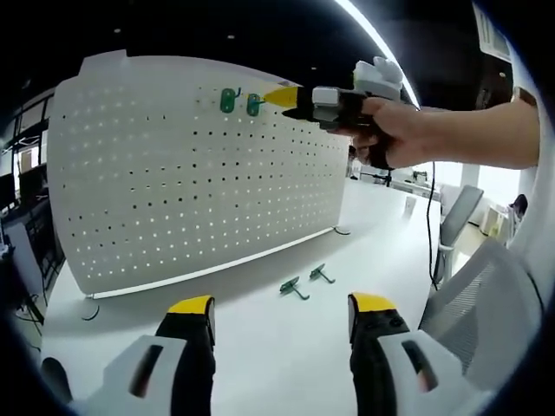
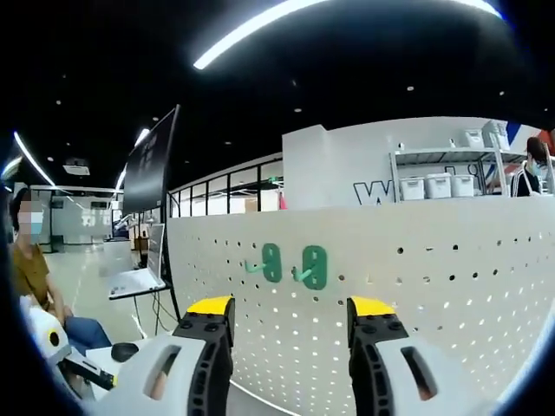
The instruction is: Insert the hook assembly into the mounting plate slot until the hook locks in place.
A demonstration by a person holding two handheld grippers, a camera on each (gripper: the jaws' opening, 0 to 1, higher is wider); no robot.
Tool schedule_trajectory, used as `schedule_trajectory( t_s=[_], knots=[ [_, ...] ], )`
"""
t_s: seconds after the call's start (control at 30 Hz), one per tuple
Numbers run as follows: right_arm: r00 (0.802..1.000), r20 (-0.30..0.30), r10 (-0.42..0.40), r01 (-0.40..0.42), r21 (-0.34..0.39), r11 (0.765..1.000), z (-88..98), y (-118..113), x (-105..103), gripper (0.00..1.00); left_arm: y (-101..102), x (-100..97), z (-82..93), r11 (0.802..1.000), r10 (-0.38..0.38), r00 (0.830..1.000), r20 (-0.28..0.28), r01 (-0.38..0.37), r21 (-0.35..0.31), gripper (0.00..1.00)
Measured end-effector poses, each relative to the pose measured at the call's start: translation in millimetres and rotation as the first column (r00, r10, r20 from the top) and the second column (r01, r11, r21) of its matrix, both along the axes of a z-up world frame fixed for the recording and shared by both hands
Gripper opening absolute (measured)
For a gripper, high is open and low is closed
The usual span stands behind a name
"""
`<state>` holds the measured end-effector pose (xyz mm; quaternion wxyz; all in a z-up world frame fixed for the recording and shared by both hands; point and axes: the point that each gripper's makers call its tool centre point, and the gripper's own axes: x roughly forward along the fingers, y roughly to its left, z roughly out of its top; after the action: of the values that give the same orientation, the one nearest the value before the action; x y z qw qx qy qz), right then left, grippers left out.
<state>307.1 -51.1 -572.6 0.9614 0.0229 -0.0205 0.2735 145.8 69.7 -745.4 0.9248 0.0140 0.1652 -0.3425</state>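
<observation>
A white pegboard plate (image 1: 191, 165) stands upright on the table. Two green hooks (image 1: 228, 100) (image 1: 253, 105) hang side by side near its top edge. In the right gripper view the same hooks (image 2: 271, 262) (image 2: 313, 267) sit on the plate (image 2: 451, 277), just above my jaws. My right gripper (image 1: 286, 98), held by a hand, has its yellow tips beside the right hook; the right gripper (image 2: 290, 308) is open and empty. Two more green hooks (image 1: 293, 287) (image 1: 322, 275) lie on the table before the plate. My left gripper (image 1: 282, 305) stands open above the table, empty.
The white table (image 1: 286, 347) stretches in front of the plate. A grey mesh chair (image 1: 486, 295) stands at the right, a black cable (image 1: 430, 234) hangs from the right gripper. A seated person (image 2: 30, 269), a laptop (image 2: 139, 277) and shelves with bins (image 2: 451, 182) lie beyond the plate.
</observation>
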Motion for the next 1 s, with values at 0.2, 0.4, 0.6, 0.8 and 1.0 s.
schedule_trajectory(
  t_s=[0.2, 0.4, 0.6, 0.8, 1.0],
  knots=[
    [0.999, 0.001, 0.041, -0.041, -0.032, 0.999, -6.9, -2.1, -16.7, 0.53, -1.3, -0.3, 0.4, 1.0, -0.004, 1.0, 0.002, 0.004, 0.003, 0.64],
    [0.999, -0.011, 0.05, -0.051, -0.034, 0.998, -14.9, -9.4, -28.0, 0.57, -1.8, -0.6, 1.1, 1.0, -0.006, 1.0, 0.006, 0.006, 0.002, 0.65],
    [0.998, -0.019, 0.059, -0.06, -0.051, 0.997, -21.9, -14.2, -37.2, 0.58, -2.6, -1.5, 2.4, 1.0, -0.008, 1.0, 0.009, 0.008, 0.004, 0.65],
    [0.997, -0.027, 0.071, -0.073, -0.061, 0.995, -28.7, -19.5, -46.5, 0.59, -2.7, -1.0, 1.9, 1.0, -0.01, 1.0, 0.012, 0.01, 0.004, 0.65],
    [0.996, -0.04, 0.074, -0.076, -0.064, 0.995, -36.0, -25.1, -54.1, 0.6, -1.9, -0.5, 1.3, 1.0, -0.011, 1.0, 0.013, 0.011, 0.003, 0.66]
  ],
)
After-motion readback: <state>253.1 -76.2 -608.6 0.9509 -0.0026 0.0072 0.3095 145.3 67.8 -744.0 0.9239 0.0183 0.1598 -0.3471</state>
